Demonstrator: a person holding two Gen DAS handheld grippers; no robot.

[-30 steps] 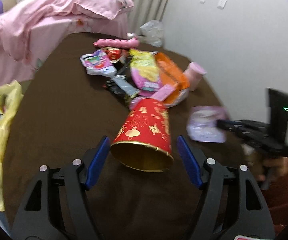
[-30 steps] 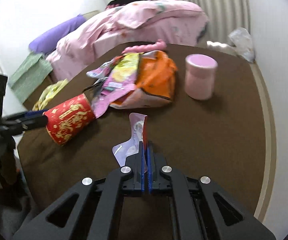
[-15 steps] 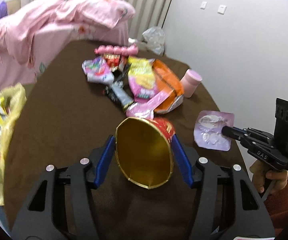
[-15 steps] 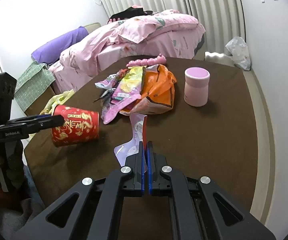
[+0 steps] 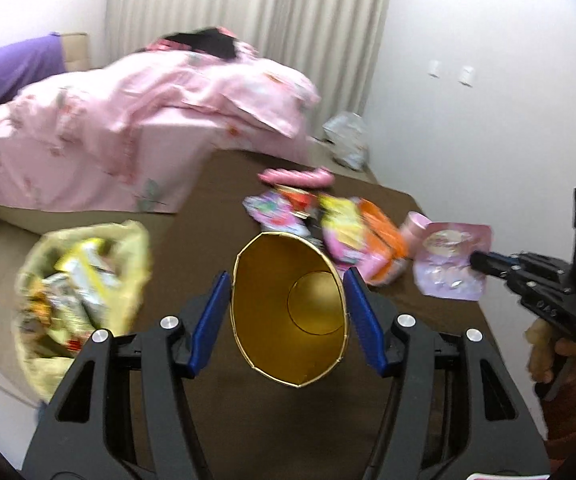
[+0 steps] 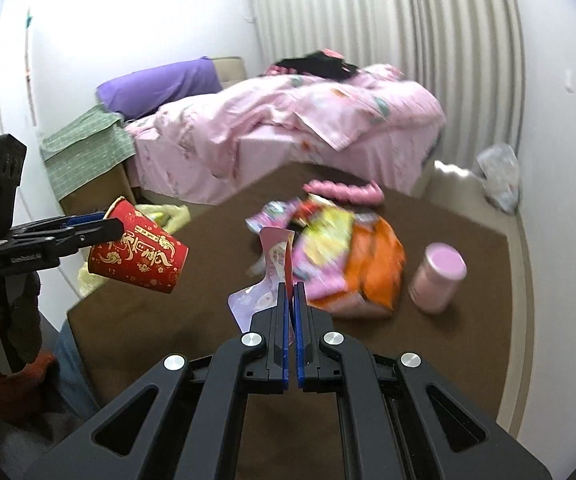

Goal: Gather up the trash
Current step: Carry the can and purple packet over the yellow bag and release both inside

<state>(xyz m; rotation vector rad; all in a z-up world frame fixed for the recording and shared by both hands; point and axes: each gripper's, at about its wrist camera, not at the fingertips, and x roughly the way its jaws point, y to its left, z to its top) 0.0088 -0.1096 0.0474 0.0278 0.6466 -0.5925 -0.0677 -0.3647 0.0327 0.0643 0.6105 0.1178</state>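
The left tool (image 5: 288, 300) gripped a red paper cup with gold lettering (image 5: 290, 312) by its sides, blue pads pressed on either flank after the jaws had just been closing on it, its gold-lined mouth turned toward the camera at the lower centre of the left wrist view. In the right wrist view the same cup (image 6: 138, 254) hung at the left, clear of the brown surface (image 6: 468, 344). The right tool (image 6: 292, 292) was clamped tight on a flat pale pink foil wrapper (image 6: 278, 256), which stood up from its tips at the frame's centre; in the left wrist view that wrapper (image 5: 452, 260) showed at the right, lifted off the surface. A heap of bright snack packets (image 6: 340, 256) lay in mid-frame with a pink lidded tub (image 6: 438, 278) to its right. A yellow plastic bag stuffed with rubbish (image 5: 80, 292) sat at the left of the left wrist view, beside the surface.
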